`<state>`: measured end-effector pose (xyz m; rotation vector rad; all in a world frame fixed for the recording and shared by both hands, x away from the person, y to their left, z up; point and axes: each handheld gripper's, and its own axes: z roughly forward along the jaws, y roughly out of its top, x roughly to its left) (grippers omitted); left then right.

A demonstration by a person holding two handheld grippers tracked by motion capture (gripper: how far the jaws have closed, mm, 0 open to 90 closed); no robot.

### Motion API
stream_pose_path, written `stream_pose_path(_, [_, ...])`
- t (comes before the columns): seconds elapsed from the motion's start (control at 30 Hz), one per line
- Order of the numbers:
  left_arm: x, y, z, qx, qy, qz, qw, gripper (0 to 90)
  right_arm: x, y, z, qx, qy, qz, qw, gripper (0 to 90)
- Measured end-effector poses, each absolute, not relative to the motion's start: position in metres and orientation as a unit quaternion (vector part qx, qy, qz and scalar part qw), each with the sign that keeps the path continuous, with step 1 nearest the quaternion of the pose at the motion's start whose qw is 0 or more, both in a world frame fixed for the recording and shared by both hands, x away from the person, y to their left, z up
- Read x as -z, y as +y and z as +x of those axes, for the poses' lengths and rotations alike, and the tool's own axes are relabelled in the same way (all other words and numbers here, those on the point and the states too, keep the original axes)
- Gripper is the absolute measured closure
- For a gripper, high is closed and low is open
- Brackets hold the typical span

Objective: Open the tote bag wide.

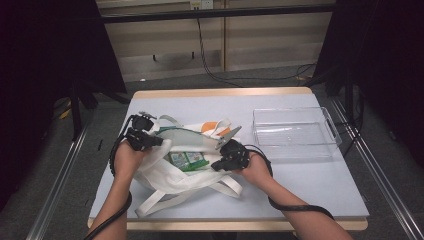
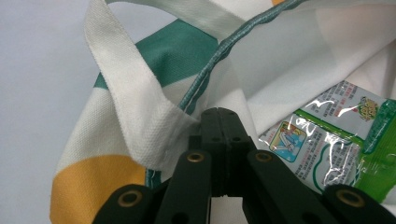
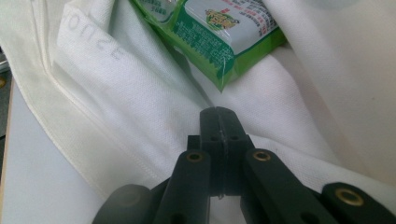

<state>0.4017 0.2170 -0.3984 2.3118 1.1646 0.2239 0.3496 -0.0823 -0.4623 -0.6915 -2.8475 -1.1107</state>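
A white tote bag (image 1: pixel 170 176) with green and orange stripes lies on the table, its mouth pulled apart. Green snack packets (image 1: pixel 187 160) lie inside it. My left gripper (image 1: pixel 150 140) is at the bag's left rim. In the left gripper view its jaws (image 2: pixel 220 112) are shut where the green-piped rim (image 2: pixel 205 74) meets a white handle (image 2: pixel 126 88), with a packet (image 2: pixel 336 135) to the right. My right gripper (image 1: pixel 221 162) holds the right side of the mouth. In its own view the right gripper (image 3: pixel 218 112) is pinched shut on white fabric (image 3: pixel 116 93) just below a green packet (image 3: pixel 219 37).
A clear plastic tray (image 1: pixel 292 132) stands empty to the right of the bag. The pale table (image 1: pixel 310 190) has wooden front and back edges. The bag's handles (image 1: pixel 165 200) trail toward the front edge. Dark curtains and cables surround the table.
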Motion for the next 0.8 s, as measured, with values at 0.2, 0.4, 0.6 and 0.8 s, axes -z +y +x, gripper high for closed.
stream_pose_path(0.2, [0.401, 0.216, 0.403, -0.088, 0.429, 0.86, 0.261, 90.0, 0.463, -0.082, 0.35, 0.354, -0.908, -0.223, 0.005, 90.0])
stream_pose_path(0.4, [0.403, 0.215, 0.404, -0.09, 0.431, 0.86, 0.26, 90.0, 0.464, -0.082, 0.35, 0.353, -0.909, -0.22, 0.005, 90.0])
stream_pose_path(0.6, [0.408, 0.219, 0.406, -0.083, 0.429, 0.861, 0.259, 90.0, 0.467, -0.08, 0.351, 0.349, -0.911, -0.222, 0.008, 90.0])
stream_pose_path(0.8, [0.409, 0.219, 0.405, -0.081, 0.43, 0.86, 0.263, 90.0, 0.468, -0.08, 0.352, 0.347, -0.911, -0.224, 0.01, 90.0])
